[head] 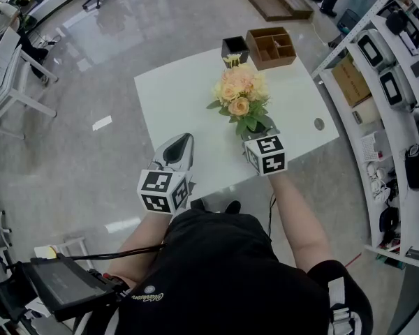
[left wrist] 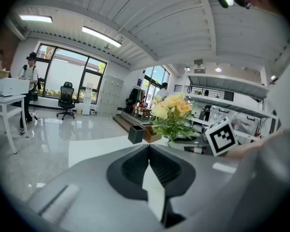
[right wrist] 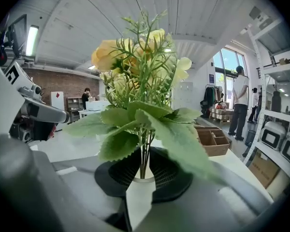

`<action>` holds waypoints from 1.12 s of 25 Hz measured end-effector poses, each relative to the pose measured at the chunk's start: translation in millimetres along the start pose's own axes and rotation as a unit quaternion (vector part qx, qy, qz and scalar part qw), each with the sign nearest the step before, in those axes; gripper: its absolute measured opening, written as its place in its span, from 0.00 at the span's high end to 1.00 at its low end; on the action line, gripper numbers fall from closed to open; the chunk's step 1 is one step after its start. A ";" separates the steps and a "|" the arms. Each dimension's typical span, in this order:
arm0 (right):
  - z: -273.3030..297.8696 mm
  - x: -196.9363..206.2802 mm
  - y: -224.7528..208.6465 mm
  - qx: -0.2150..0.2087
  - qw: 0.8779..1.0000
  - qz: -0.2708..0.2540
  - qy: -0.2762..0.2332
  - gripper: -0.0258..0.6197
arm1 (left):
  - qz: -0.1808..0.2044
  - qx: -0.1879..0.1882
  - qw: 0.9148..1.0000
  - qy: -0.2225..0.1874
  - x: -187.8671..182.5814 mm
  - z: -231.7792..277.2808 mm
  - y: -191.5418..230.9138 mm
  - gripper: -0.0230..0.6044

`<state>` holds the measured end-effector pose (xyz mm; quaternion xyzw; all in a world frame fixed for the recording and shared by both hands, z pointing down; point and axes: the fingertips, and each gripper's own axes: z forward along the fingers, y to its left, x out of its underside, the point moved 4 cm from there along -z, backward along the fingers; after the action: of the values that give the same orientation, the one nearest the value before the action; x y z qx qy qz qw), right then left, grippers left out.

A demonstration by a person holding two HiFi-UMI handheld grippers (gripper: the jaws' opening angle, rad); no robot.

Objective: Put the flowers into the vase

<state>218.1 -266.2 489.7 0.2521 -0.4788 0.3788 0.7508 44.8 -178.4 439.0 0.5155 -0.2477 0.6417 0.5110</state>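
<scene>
Fingers (right wrist: 120, 174) flank flower stems (right wrist: 144, 162), visible only in right gripper view.

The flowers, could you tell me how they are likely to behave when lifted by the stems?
The flowers are probably light: thin stems, small blooms. They look top-heavy, with blooms and leaves spreading well past the stems, so they may tip or swing. The thin stems could bend if squeezed.
</scene>
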 end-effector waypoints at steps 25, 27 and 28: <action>-11.7 -2.1 -1.3 -0.024 0.998 -0.018 0.059 0.78 | -0.002 0.008 1.000 -0.002 -0.7 1.0 1.1 0.95; -15.7 -1.0 -1.8 -0.024 0.997 -0.020 0.064 0.77 | -0.002 0.009 1.000 -0.002 -0.1 1.3 0.2 0.95; -18.2 0.3 -2.6 -0.023 0.997 -0.020 0.065 0.77 | -0.002 0.010 1.000 -0.002 0.7 1.4 -1.0 0.95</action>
<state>229.9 -254.1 482.4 0.2193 -0.4326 0.3680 0.7933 46.4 -178.9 439.9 0.5224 -0.2411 0.6422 0.5065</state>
